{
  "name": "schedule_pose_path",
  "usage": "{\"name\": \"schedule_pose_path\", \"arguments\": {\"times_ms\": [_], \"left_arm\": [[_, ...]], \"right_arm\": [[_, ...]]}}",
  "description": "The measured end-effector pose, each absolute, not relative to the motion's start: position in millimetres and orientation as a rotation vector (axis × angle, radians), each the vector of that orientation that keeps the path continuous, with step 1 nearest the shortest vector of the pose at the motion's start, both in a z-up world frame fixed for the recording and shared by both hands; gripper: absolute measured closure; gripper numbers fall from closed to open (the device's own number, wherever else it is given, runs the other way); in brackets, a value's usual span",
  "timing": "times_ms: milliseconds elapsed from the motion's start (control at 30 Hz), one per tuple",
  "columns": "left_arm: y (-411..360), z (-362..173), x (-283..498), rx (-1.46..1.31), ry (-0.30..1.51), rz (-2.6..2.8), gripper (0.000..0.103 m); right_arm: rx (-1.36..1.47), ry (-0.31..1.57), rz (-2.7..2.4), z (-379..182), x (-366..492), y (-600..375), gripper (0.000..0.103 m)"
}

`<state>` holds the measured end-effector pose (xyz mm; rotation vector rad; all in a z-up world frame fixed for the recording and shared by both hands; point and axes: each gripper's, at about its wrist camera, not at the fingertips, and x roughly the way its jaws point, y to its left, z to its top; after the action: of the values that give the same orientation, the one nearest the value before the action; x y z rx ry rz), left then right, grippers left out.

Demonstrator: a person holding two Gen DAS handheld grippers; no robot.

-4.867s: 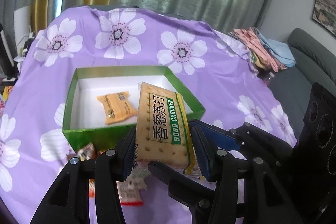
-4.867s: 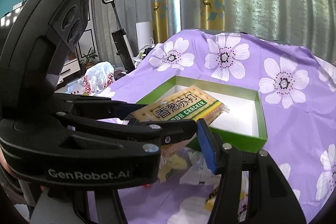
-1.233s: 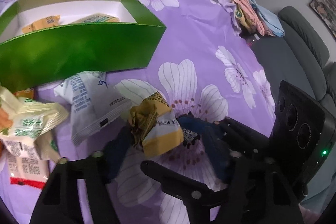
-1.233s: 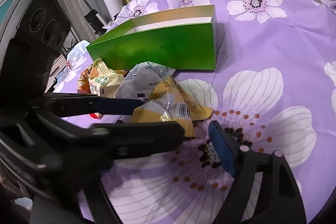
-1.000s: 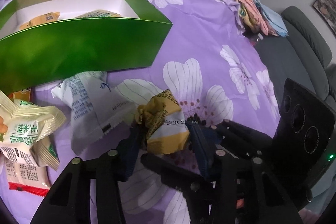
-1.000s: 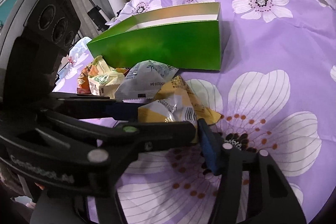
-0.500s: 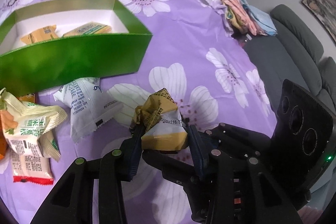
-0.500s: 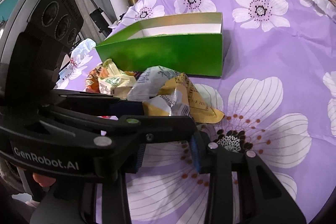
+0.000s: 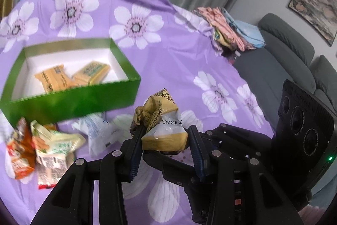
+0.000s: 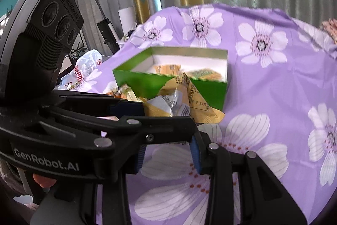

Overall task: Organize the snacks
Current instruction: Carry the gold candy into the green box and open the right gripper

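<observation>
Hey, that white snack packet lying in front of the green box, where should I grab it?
Probably across the middle of the white packet, from above: it lies flat on the purple cloth, with the green box close behind.

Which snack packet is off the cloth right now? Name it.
The crumpled yellow-and-silver packet, clamped in the left gripper. The white packet and the green-and-orange packets lie on the cloth; two sit in the green box.
</observation>
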<state>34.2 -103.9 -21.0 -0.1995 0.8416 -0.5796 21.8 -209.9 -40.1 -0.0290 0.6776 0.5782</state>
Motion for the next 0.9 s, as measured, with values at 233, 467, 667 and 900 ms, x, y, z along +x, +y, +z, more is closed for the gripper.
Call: {"name": "schedule_pose_path", "arguments": {"times_ms": [233,467,667,900], "left_arm": [[-89,-3,41,-0.19,0.784,-0.556,0.061],[-72,10,55,-0.185,0.74,-0.522,0.061],[-56,13,74,-0.191,0.717,-0.491,0.061],[-43,9,101,-0.193,0.715,-0.468,0.061]], "right_arm": [[-0.054,0.627,0.6,-20,32,-196,0.066],[-0.077,0.585,0.629,-6,49,-178,0.066],[-0.097,0.558,0.653,0,68,-162,0.066],[-0.1,0.551,0.673,-1,91,-149,0.066]]}}
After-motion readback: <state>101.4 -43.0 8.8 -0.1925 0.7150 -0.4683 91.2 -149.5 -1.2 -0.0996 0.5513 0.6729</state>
